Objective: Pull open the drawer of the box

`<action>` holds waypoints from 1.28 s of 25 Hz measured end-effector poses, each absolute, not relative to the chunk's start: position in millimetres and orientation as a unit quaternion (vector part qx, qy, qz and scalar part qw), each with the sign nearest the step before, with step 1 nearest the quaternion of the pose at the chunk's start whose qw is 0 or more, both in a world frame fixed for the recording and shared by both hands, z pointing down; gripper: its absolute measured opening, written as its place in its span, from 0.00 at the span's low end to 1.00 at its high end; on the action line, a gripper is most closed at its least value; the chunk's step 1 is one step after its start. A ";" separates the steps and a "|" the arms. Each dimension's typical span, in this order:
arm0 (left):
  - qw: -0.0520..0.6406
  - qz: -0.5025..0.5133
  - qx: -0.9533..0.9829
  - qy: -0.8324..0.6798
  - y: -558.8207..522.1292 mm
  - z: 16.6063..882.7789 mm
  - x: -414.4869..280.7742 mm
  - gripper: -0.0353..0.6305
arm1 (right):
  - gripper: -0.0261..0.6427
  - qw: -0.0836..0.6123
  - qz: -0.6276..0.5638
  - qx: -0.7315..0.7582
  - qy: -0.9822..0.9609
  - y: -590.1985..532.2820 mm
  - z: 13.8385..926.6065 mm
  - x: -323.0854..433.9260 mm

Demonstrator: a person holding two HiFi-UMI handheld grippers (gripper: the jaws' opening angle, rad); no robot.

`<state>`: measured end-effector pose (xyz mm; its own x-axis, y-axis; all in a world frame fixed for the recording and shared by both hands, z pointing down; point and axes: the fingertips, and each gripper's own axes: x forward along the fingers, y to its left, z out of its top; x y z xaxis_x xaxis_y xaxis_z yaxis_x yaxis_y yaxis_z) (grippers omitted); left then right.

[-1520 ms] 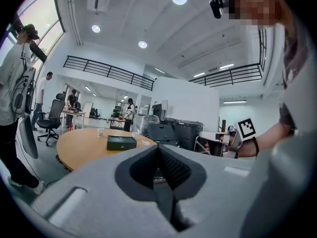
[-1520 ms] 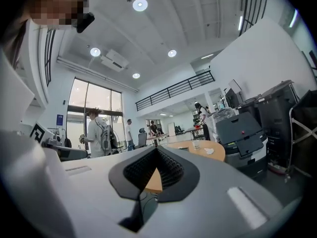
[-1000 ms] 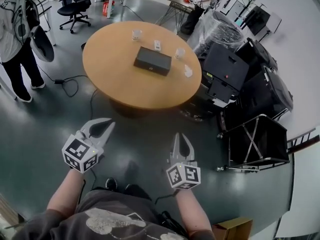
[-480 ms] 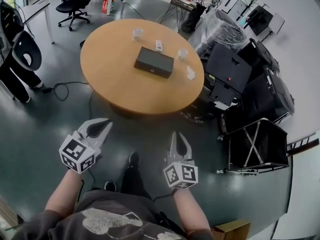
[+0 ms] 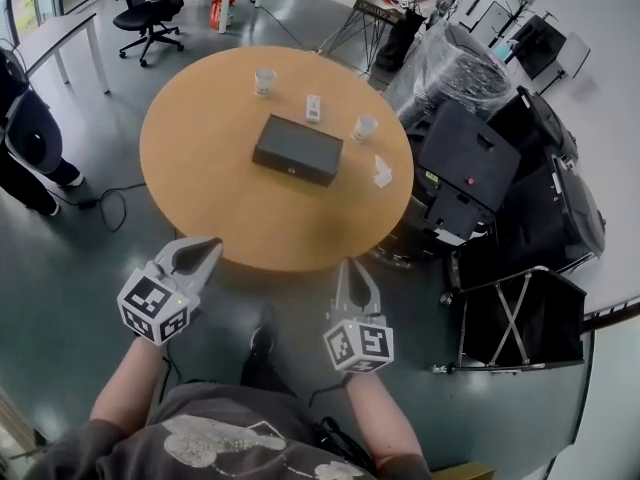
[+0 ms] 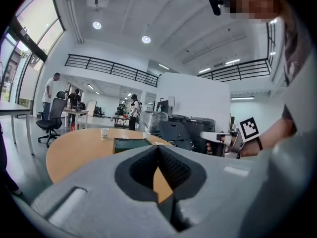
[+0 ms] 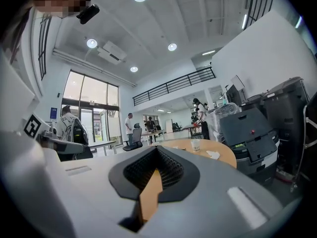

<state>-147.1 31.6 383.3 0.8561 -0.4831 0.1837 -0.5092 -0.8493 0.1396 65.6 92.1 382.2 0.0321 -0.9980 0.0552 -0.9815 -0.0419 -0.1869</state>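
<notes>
The left gripper (image 6: 158,148) has its jaws pressed fully together with nothing between them; only a sliver of tabletop shows through the gap below the tips. The right gripper (image 7: 157,152) is likewise closed tight and empty. In the head view both are held out in front of the person, above the dark floor, just short of the near edge of the round wooden table (image 5: 200,178) and touching nothing on it. The left one sits further left and angles toward the table; the right one points straight ahead.

The box (image 5: 297,149), dark and rectangular, lies near the middle of the table, well apart from both grippers. Its drawer (image 5: 292,168) faces the person and sits flush, closed.

Behind the box stand 2 paper cups (image 5: 264,81), with a small white object (image 5: 313,107) between them. A crumpled white scrap (image 5: 382,171) lies to the right of the box. Black equipment cases (image 5: 470,158) crowd the floor right of the table, and an office chair (image 5: 150,8) stands at the far left.
</notes>
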 end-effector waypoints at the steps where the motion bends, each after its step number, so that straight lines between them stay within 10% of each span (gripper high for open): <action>1: 0.095 0.072 0.958 -0.259 24.7 383.3 -137.6 0.05 | 0.04 0.048 -0.086 -0.717 0.690 84.1 380.6 75.5; 32: 0.124 0.107 0.948 -0.271 -119.0 439.6 -7.8 0.05 | 0.04 0.028 -0.137 -0.703 0.697 -72.3 417.0 184.2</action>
